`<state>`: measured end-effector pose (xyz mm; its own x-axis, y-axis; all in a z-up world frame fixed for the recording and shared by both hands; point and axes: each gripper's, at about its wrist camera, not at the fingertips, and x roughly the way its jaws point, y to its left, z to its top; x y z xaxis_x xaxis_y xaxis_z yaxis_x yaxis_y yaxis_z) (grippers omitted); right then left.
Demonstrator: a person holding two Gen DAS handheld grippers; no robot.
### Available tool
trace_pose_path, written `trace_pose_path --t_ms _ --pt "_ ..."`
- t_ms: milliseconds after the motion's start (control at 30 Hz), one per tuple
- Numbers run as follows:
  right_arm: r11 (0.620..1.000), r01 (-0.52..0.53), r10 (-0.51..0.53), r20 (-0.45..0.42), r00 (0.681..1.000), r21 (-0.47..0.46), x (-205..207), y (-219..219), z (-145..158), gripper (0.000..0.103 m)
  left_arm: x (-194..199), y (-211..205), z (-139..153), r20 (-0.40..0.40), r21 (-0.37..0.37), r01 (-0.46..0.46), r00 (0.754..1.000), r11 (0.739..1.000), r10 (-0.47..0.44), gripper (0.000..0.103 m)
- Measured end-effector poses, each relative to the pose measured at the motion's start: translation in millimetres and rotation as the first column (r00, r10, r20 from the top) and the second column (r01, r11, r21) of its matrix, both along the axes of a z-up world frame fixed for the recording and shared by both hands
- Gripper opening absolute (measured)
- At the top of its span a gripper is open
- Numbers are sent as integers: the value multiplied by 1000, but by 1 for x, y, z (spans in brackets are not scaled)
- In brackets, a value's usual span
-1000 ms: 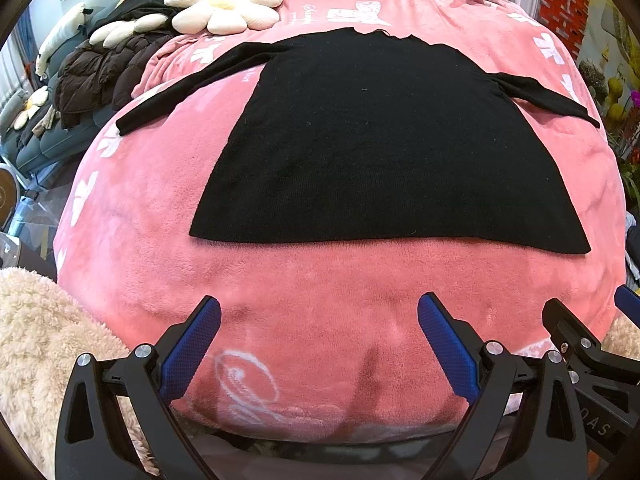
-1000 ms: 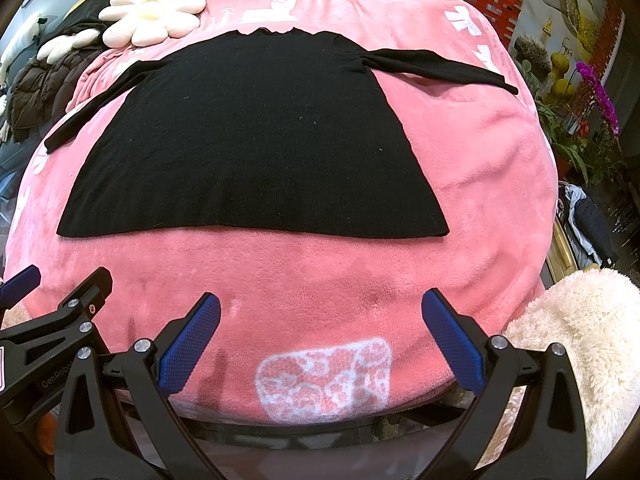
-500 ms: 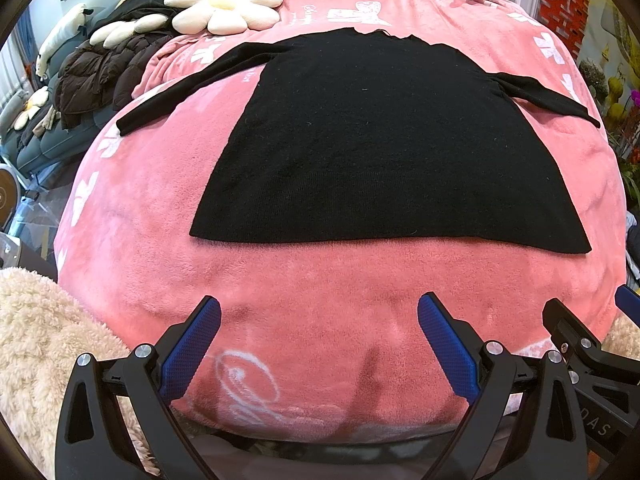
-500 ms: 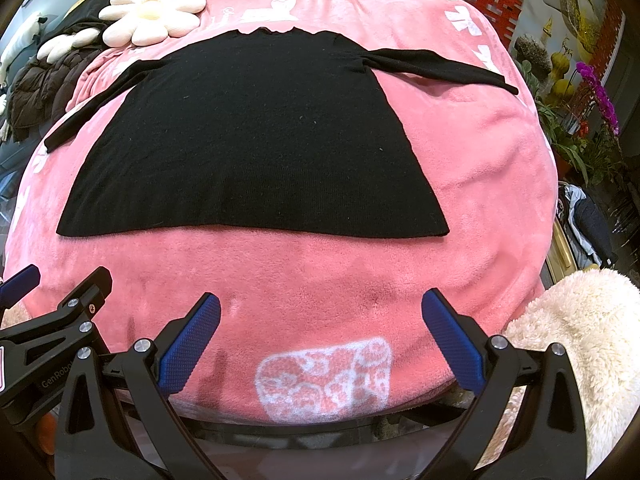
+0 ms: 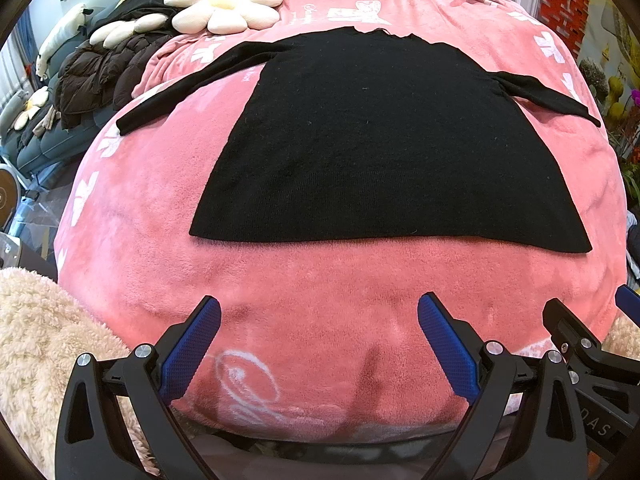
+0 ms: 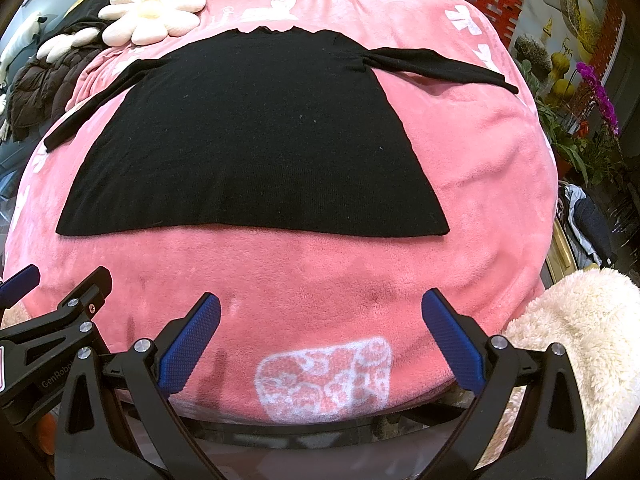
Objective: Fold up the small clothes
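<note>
Black top [image 5: 384, 140] spread flat, unfolded, sleeves out, centred on pink blanket [image 5: 320, 304]. Left tool [image 5: 319, 338] and right tool [image 6: 321, 336] both gaping wide, empty, short of hem. Judged: no fold made; all folding left.

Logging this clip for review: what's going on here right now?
A black top lies spread flat, sleeves out, on a pink blanket. The left gripper and right gripper are both open and empty, near the blanket's front edge, short of the hem. Folding has not begun.
</note>
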<state>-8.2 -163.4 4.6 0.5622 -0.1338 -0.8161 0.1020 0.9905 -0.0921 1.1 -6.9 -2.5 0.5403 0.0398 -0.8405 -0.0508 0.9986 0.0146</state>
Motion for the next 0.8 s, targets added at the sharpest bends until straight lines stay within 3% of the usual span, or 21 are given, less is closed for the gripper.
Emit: trace_pose_path --t_ms 400,633,800 --pt "1000 -3 3 -7 1000 4 1 -1 0 98 -1 1 1 -3 -8 -4 1000 1000 4 96" --pt "996 29 -26 -36 999 82 20 -23 2 98 -1 18 5 -24 -134 -2 1000 991 -1 97" --pt "991 61 -64 26 998 118 60 -71 29 98 4 25 9 -18 -186 -26 1000 982 23 97"
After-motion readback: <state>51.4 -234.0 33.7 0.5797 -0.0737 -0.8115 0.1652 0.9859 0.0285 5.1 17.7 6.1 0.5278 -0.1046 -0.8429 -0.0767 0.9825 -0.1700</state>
